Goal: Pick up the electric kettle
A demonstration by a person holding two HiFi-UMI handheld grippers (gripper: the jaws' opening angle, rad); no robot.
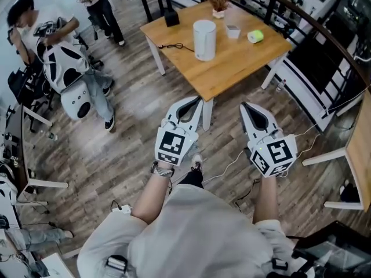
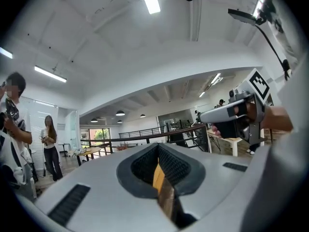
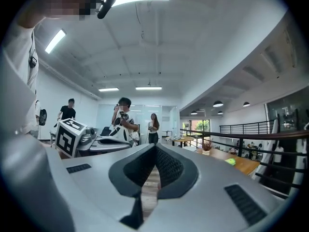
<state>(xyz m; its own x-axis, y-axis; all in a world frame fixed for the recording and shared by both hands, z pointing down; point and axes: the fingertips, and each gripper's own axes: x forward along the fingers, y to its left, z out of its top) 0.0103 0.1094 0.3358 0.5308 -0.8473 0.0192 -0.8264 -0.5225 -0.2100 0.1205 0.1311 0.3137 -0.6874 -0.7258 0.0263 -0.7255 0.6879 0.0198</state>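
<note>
At twelve o'clock, on the pale wooden table (image 1: pixel 232 74), stands the electric kettle (image 1: pixel 204 39): a smooth, matte white cylinder, untouched. Left gripper (image 1: pixel 194 103) at its seven o'clock, right gripper (image 1: pixel 248 108) at five, both well apart from it, dark ribbed jaws pressed together, nothing held. By my reckoning nothing is done yet: approach, opening, grasp and lift all remain.

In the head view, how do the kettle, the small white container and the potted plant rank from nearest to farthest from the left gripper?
From the left gripper:
1. kettle, near the table's middle.
2. small white container, behind the kettle, to its right.
3. plant, at the table's far edge.
</note>
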